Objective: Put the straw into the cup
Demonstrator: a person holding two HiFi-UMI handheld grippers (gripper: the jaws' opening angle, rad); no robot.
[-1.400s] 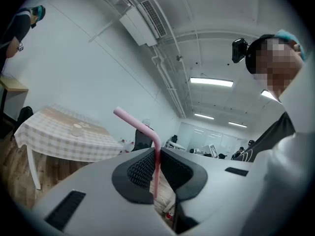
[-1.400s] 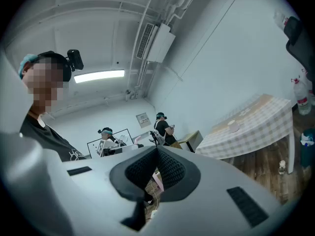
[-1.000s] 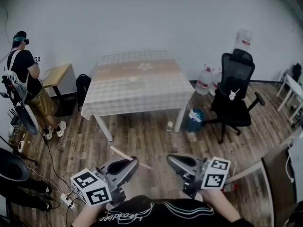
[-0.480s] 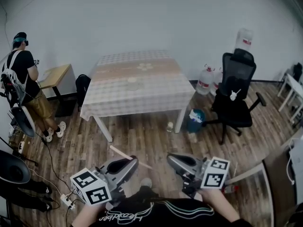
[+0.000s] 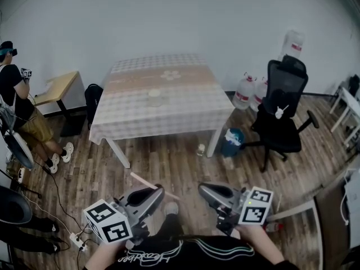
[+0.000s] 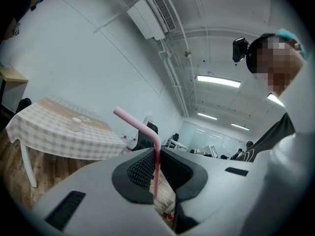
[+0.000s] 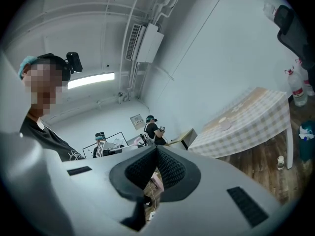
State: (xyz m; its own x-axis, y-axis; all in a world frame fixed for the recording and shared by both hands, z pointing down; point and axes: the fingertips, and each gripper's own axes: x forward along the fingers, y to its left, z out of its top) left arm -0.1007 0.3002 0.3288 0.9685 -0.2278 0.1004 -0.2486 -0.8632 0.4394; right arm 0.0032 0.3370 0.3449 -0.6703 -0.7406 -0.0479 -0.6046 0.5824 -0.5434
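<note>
Where the left gripper (image 5: 153, 194) is seen along its own jaws, the pink straw (image 6: 138, 125) stands crosswise between them. Its shaft runs upright in that picture, then bends, and the short end leans up and to the left, on the side where the table (image 5: 185, 115) stands. The black ribbed pads (image 6: 140, 169) are closed on the shaft just below the bend, one on each side, so this gripper is clamped on the straw, and a short lower length shows under the grip. From the head view the same straw reads as a thin pale line lying aslant, from upper left to lower right, passing through the jaw tips and sticking out on both sides above the wooden floor (image 5: 169, 159). That view does not show the bend or the pads' hold. It does show both grippers held low and close to the person's body, well apart from the table, with the cup (image 5: 154, 97) standing near the middle of the chequered cloth. The right gripper (image 5: 207, 191) has its jaws together with nothing between them. Its own view shows no straw, only the table with the cup off to the right and another person (image 5: 17, 89) standing beyond.
</note>
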